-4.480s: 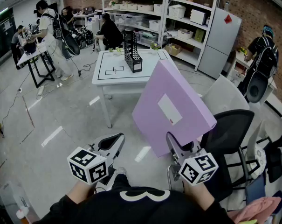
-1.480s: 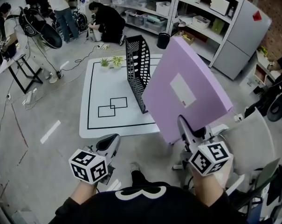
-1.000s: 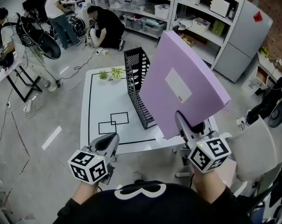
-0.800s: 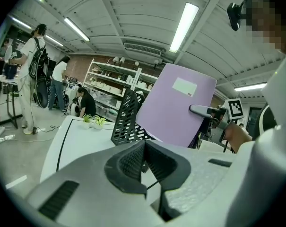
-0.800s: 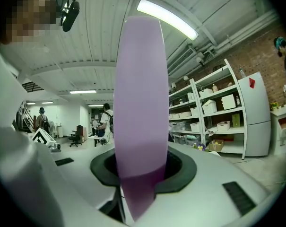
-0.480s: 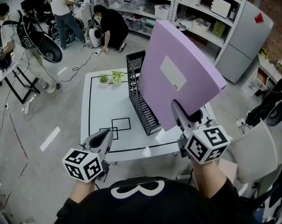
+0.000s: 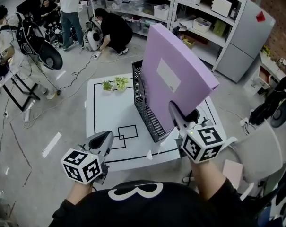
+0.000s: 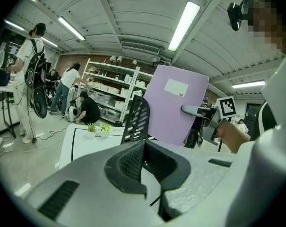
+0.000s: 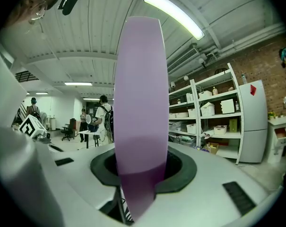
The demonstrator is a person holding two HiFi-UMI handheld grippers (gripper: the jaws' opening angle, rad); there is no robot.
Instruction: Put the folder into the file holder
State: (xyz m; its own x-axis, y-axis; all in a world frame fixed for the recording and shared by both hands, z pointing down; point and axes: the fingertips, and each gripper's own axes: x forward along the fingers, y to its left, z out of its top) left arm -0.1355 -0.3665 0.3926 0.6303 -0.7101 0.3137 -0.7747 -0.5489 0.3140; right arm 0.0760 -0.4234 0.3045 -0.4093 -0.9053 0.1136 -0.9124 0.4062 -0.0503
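Note:
The purple folder (image 7: 178,74) stands on edge, tilted, with my right gripper (image 7: 182,115) shut on its lower edge; in the right gripper view the folder (image 9: 138,103) fills the gap between the jaws. The black mesh file holder (image 7: 142,103) stands upright on the white table (image 7: 109,112), and the folder hangs just right of it and partly covers it. My left gripper (image 7: 105,137) is shut and holds nothing, low at the table's near left edge. The left gripper view shows the holder (image 8: 137,119), the folder (image 8: 173,108) and the left gripper's (image 8: 145,148) jaws touching.
Two small potted plants (image 7: 114,84) sit at the table's far edge, and black outlines are drawn on its top. Several people work at the back left. Shelving and a grey fridge (image 7: 237,32) stand behind, and a white chair (image 7: 256,150) is at the right.
Both grippers have come forward to the table. The folder now stands more upright and overlaps the file holder's right side; it stays in the right gripper's grip.

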